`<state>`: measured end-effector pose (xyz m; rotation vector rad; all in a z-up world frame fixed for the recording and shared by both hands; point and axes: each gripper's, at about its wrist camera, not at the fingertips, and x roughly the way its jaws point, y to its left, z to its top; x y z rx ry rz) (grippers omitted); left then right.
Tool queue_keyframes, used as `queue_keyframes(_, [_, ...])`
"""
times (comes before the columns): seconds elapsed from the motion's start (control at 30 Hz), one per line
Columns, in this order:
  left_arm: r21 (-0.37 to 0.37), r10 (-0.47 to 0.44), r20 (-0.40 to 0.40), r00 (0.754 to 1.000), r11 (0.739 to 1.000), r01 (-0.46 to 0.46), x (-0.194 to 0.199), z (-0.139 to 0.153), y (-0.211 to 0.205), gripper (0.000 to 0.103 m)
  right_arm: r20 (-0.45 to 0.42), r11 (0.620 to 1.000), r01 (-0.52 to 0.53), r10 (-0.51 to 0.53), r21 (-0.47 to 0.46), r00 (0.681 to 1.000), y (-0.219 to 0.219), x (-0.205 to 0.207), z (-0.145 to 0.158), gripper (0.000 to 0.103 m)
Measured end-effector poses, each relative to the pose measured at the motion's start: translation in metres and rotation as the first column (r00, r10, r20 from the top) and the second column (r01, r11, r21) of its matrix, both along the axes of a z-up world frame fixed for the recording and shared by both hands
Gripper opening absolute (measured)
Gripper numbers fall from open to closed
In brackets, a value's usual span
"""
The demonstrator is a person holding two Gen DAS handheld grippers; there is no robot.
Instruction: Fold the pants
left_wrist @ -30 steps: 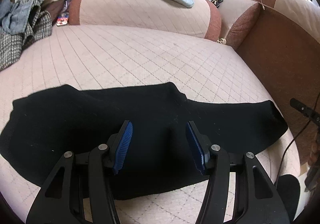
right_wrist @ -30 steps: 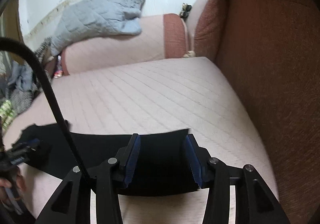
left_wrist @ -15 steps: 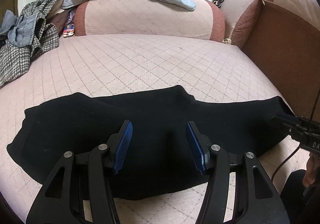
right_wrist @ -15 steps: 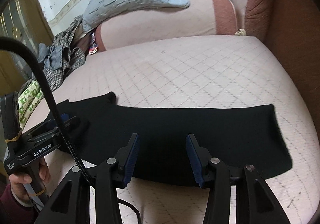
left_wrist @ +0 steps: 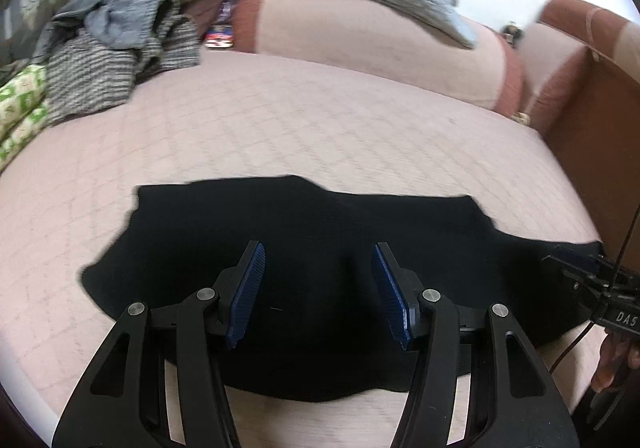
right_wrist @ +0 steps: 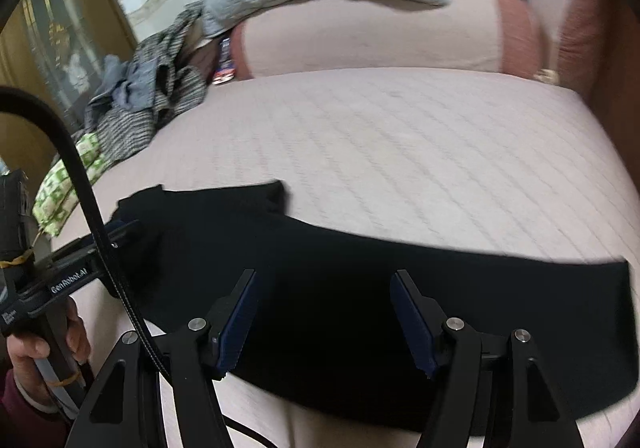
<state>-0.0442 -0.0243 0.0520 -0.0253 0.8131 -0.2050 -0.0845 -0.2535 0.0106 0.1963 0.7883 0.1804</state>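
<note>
We have the black pants [left_wrist: 312, 260] lying flat along the front edge of the sofa seat [left_wrist: 320, 127], folded lengthwise into one long band, which leaves a straight strip ready to be doubled over end to end. Our left gripper [left_wrist: 318, 280] hangs above the thicker waist part with its jaws apart and nothing between the pads. Our right gripper [right_wrist: 324, 312] is over the leg stretch, its jaws opening with no cloth pinched, probably so each can come down on its own end.
</note>
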Motion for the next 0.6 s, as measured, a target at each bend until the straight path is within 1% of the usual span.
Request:
queue_keyframes(0.13, [0.071,0.082,0.004,0.997,0.994,-0.082,0.011,-0.004,0.018,0.055,-0.022,0.999,-0.037,0.038,0.026,0.999,0.023,0.038,-0.007,0.065])
queue_keyframes(0.17, [0.091,0.104,-0.005,0.995,0.990,-0.103,0.015,-0.008,0.023,0.055,-0.029,0.998,-0.049,0.050,0.036,0.998,0.028,0.048,-0.010,0.062])
queue_keyframes(0.2, [0.106,0.119,-0.014,0.993,0.987,-0.117,0.017,-0.012,0.026,0.055,-0.035,0.997,-0.061,0.062,0.040,0.997,0.032,0.056,-0.013,0.045])
queue_keyframes(0.23, [0.106,0.123,-0.025,0.992,0.987,-0.119,0.020,-0.015,0.030,0.055,-0.041,0.997,-0.067,0.068,0.028,0.997,0.036,0.063,-0.016,0.034])
queue_keyframes(0.27, [0.097,0.118,-0.039,0.992,0.989,-0.114,0.023,-0.018,0.032,0.055,-0.044,0.998,-0.059,0.058,-0.012,0.997,0.040,0.070,-0.018,0.021])
queue_keyframes(0.3, [0.095,0.116,-0.043,0.992,0.989,-0.112,0.023,-0.019,0.033,0.055,-0.037,0.998,-0.061,0.060,-0.031,0.998,0.042,0.075,-0.019,0.014])
queue_keyframes(0.37, [0.102,0.119,-0.028,0.993,0.988,-0.115,0.022,-0.018,0.036,0.055,-0.024,0.998,-0.058,0.057,-0.022,0.998,0.039,0.078,-0.017,0.012])
queue_keyframes(0.43, [0.136,0.173,0.018,0.985,0.975,-0.174,0.020,-0.014,0.042,0.055,0.002,0.999,-0.041,0.041,-0.017,0.999,0.034,0.074,-0.014,0.011])
queue_keyframes(0.47, [0.142,0.197,0.023,0.980,0.970,-0.198,0.021,-0.014,0.047,0.055,-0.002,0.999,-0.034,0.034,-0.030,0.999,0.033,0.074,-0.017,0.011])
queue_keyframes(0.53, [0.124,0.224,-0.044,0.974,0.968,-0.217,0.028,-0.024,0.058,0.056,-0.031,0.998,-0.039,0.037,-0.057,0.999,0.037,0.077,-0.029,0.011])
queue_keyframes(0.57, [0.097,0.223,-0.084,0.971,0.972,-0.215,0.031,-0.029,0.063,0.056,-0.022,0.997,-0.040,0.038,-0.072,0.999,0.039,0.076,-0.030,0.011])
queue_keyframes(0.6, [0.076,0.225,-0.087,0.971,0.973,-0.219,0.031,-0.030,0.067,0.056,-0.012,0.996,-0.041,0.040,-0.085,0.999,0.039,0.074,-0.028,0.011])
